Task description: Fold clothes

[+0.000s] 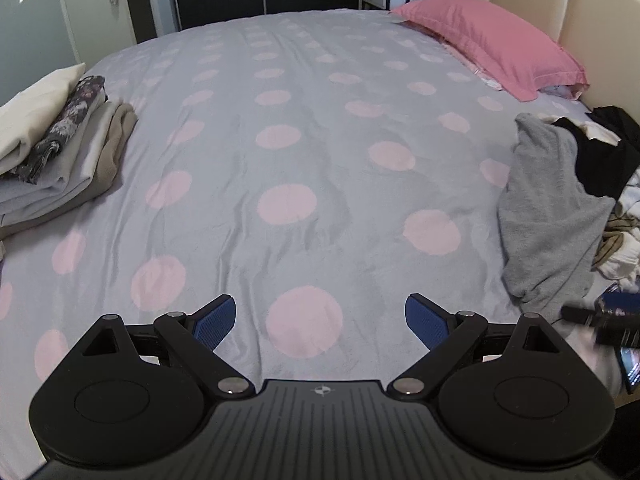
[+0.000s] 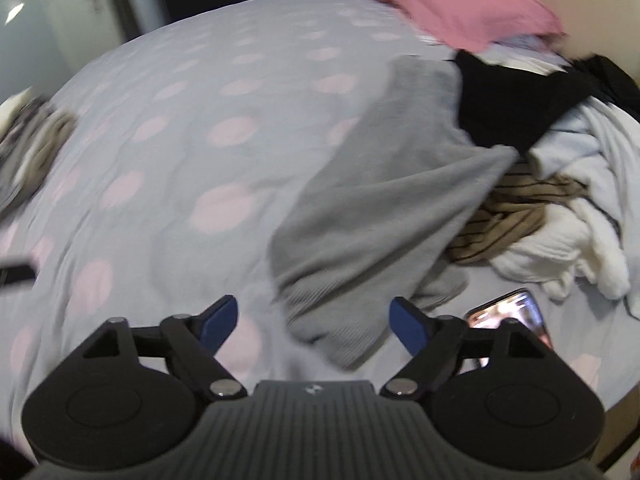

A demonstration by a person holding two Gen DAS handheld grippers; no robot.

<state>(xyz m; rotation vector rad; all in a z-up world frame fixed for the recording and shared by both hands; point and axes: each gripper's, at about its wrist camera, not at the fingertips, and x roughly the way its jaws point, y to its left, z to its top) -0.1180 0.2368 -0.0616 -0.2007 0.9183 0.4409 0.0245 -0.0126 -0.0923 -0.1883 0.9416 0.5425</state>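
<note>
A grey sweater (image 2: 380, 200) lies spread on the bed, its ribbed hem nearest my right gripper (image 2: 312, 322), which is open and empty just above that hem. The sweater also shows at the right of the left wrist view (image 1: 548, 216). Behind it is a heap of unfolded clothes: a black garment (image 2: 516, 100), a tan striped one (image 2: 508, 220), white ones (image 2: 560, 252). My left gripper (image 1: 320, 320) is open and empty over the bare polka-dot bedspread (image 1: 280, 140). The right gripper shows at its far right (image 1: 612, 320).
A stack of folded clothes (image 1: 60, 152) sits at the bed's left edge. A pink pillow (image 1: 488, 44) lies by the cream headboard (image 1: 592, 12). A phone with a lit screen (image 2: 508, 312) lies on the bed by my right gripper.
</note>
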